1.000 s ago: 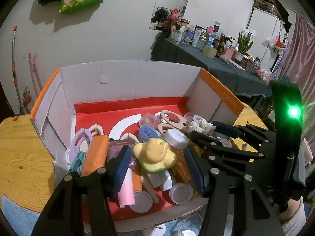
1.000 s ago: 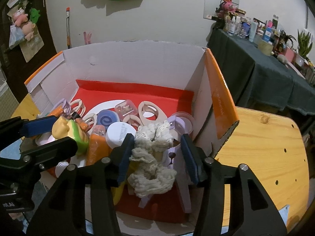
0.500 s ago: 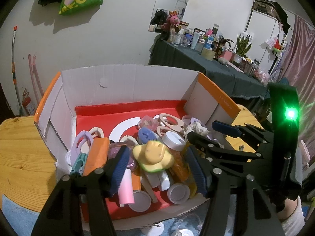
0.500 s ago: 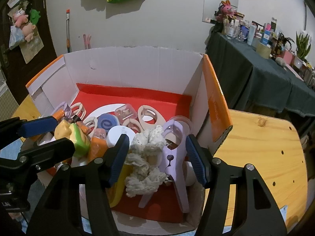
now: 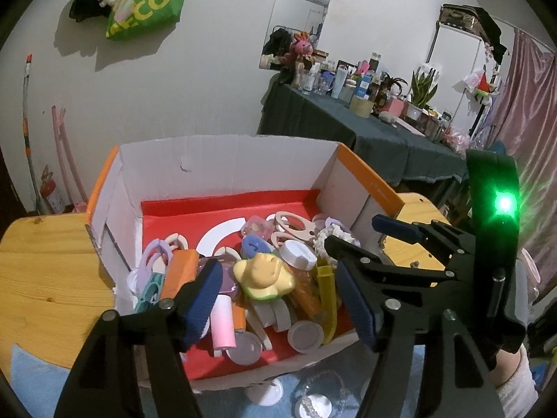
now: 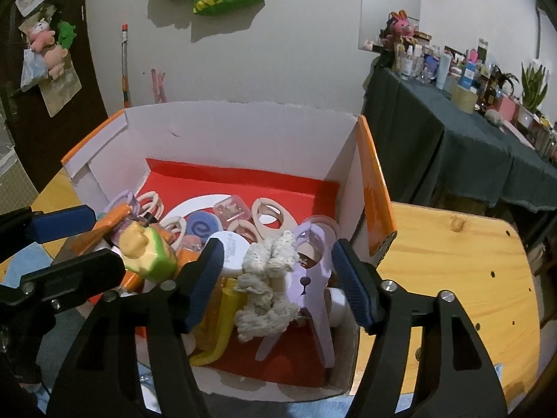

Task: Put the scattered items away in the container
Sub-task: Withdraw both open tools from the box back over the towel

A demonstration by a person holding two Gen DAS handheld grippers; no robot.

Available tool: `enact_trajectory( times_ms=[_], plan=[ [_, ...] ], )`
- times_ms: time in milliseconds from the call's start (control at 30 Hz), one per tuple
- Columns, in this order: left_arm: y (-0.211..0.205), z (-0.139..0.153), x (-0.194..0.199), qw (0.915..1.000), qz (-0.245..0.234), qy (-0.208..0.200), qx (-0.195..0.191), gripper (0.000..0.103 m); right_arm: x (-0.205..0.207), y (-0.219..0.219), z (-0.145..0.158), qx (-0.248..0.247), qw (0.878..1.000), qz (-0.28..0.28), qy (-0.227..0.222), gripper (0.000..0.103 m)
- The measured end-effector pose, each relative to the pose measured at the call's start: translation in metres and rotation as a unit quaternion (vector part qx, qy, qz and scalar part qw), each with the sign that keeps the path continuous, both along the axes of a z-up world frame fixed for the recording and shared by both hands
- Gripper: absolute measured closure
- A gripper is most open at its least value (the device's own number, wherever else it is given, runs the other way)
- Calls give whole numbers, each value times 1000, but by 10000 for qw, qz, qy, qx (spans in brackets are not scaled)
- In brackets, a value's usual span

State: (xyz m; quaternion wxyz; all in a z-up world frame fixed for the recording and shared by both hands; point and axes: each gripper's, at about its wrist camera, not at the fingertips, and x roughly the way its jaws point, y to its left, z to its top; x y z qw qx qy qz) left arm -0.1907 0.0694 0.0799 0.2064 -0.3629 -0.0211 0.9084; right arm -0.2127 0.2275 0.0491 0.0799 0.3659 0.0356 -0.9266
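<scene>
An open cardboard box (image 5: 222,160) (image 6: 240,139) with a red floor holds several small items. A yellow-green duck toy (image 5: 263,275) (image 6: 146,247) lies on the pile. A cream crocheted scrunchie (image 6: 268,289) and a lilac clothespin (image 6: 313,285) lie at the box's near right. My left gripper (image 5: 278,299) is open and empty above the box's front edge. My right gripper (image 6: 275,278) is open and empty above the scrunchie; it shows in the left wrist view (image 5: 400,240).
The box stands on a wooden table (image 6: 452,271) (image 5: 45,278). White lids (image 5: 264,392) lie on a blue mat (image 5: 34,369) in front of the box. A dark-clothed table (image 6: 452,146) crowded with bottles stands behind on the right.
Both grippers have pulled back and up from the box. The right gripper let go of the scrunchie, which now lies in the box beside the lilac clothespin.
</scene>
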Motion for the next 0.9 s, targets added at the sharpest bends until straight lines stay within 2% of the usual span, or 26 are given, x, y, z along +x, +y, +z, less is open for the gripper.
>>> enact_trajectory(
  times_ms=[367,767,900],
  plan=[
    [-6,20,24,9997,6,245,-9,30,23,-3,20,-57,9998,54,174,37],
    [-22,32,70,9991,-146,411,10,22,64,-2,29,-88,9996,177,195,37],
    [-26,30,82,9990,-182,409,-45,20,80,-5,31,-96,9995,250,185,28]
  ],
)
